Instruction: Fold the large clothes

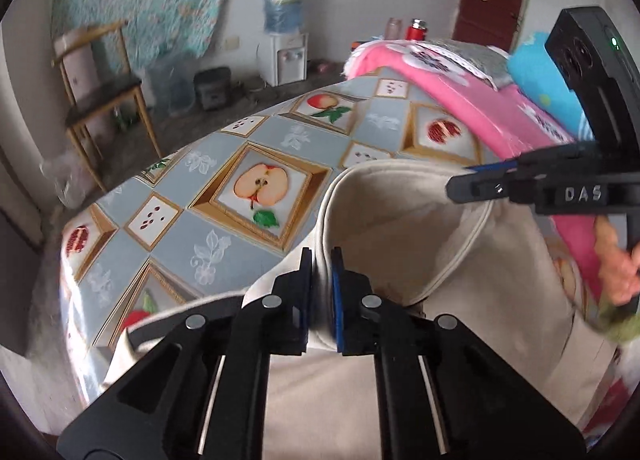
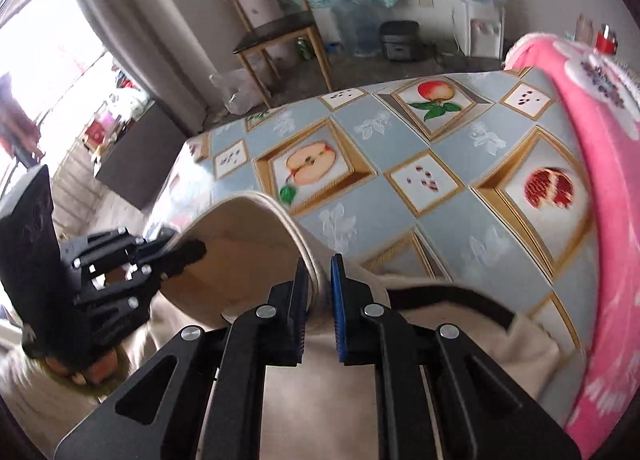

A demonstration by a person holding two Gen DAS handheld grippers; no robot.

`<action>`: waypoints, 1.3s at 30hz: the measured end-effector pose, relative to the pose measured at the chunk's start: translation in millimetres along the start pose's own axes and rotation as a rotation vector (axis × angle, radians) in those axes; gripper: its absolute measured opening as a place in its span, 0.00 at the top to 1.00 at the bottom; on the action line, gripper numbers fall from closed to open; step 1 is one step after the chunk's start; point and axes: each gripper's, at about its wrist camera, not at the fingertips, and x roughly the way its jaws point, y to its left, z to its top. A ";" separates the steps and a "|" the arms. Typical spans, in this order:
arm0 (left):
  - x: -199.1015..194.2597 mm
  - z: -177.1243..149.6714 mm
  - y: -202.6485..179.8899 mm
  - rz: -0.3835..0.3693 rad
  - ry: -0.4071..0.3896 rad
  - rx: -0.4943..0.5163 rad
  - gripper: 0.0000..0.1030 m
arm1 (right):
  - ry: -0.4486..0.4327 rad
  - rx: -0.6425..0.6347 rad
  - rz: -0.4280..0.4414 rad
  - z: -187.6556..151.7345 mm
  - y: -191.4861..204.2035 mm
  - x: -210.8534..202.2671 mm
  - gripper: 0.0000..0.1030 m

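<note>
A large beige garment [image 1: 400, 228] lies on a table with a fruit-pattern cloth [image 1: 224, 228]. My left gripper [image 1: 322, 260] is shut on the garment's near hem, which curls up in a loop. My right gripper [image 1: 460, 188] enters the left wrist view from the right and is shut on the same hem further along. In the right wrist view my right gripper [image 2: 319, 268] pinches the beige hem [image 2: 248, 244], and my left gripper [image 2: 192, 250] holds the hem at the left. The lifted edge arches between both grippers above the table [image 2: 440, 220].
A pink blanket [image 1: 480, 100] and a blue cloth [image 1: 536, 68] lie on the table's far right. A wooden chair [image 1: 100, 92], a water dispenser [image 1: 284, 40] and a dark box [image 1: 212, 86] stand on the floor beyond the table.
</note>
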 end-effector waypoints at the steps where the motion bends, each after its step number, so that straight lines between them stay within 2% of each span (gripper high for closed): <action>1: -3.4 -6.5 -5.3 0.005 -0.003 0.019 0.92 | 0.000 -0.009 -0.006 -12.7 0.1 -4.4 0.89; 5: -4.1 -37.6 -25.6 0.018 0.023 0.073 0.92 | 0.041 -0.031 -0.035 -48.5 -0.2 0.7 0.89; 10: 13.0 -68.0 -25.0 0.016 0.073 0.032 0.92 | 0.136 -0.028 -0.024 -76.9 -8.9 16.7 0.87; 12: 12.2 -72.9 -24.3 0.013 0.070 0.028 0.92 | 0.128 -0.012 0.005 -76.3 -11.6 2.3 0.84; 15: 7.3 -75.9 -24.6 -0.004 0.060 0.029 0.91 | 0.048 -0.022 0.078 -67.0 -3.4 -34.2 0.66; 18: 5.2 -78.5 -24.7 -0.040 0.060 0.022 0.91 | 0.009 -0.007 0.153 -53.7 8.9 -38.6 0.65; 21: 0.6 -81.9 -19.3 -0.084 0.071 -0.019 0.90 | 0.043 -0.004 0.151 -41.7 21.9 -7.1 0.65; 23: -6.7 -82.9 -14.7 -0.102 0.075 -0.057 0.81 | 0.092 0.008 0.152 -43.7 24.1 18.5 0.65; 24: -10.2 -83.2 -12.1 -0.109 0.074 -0.077 0.70 | 0.140 0.021 0.156 -47.7 23.1 36.8 0.65; 27: -28.9 -84.9 5.9 -0.182 0.042 -0.180 0.56 | 0.239 0.050 0.155 -67.2 19.9 62.9 0.64; 30: -30.0 -82.0 29.8 -0.277 0.051 -0.325 0.53 | 0.218 0.032 0.155 -74.1 21.1 55.4 0.65; 33: -10.7 -80.4 61.4 -0.358 0.088 -0.540 0.52 | 0.210 0.077 0.205 -73.7 11.9 37.8 0.63; 35: 4.3 -83.0 78.6 -0.394 0.111 -0.666 0.52 | 0.180 0.121 0.228 -71.1 1.6 24.2 0.58; 38: 21.7 -86.6 94.8 -0.406 0.134 -0.779 0.52 | 0.120 0.252 0.289 -65.0 -26.4 4.3 0.55; 39: 27.2 -87.0 97.3 -0.404 0.147 -0.799 0.53 | 0.113 0.303 0.295 -64.2 -36.9 3.3 0.49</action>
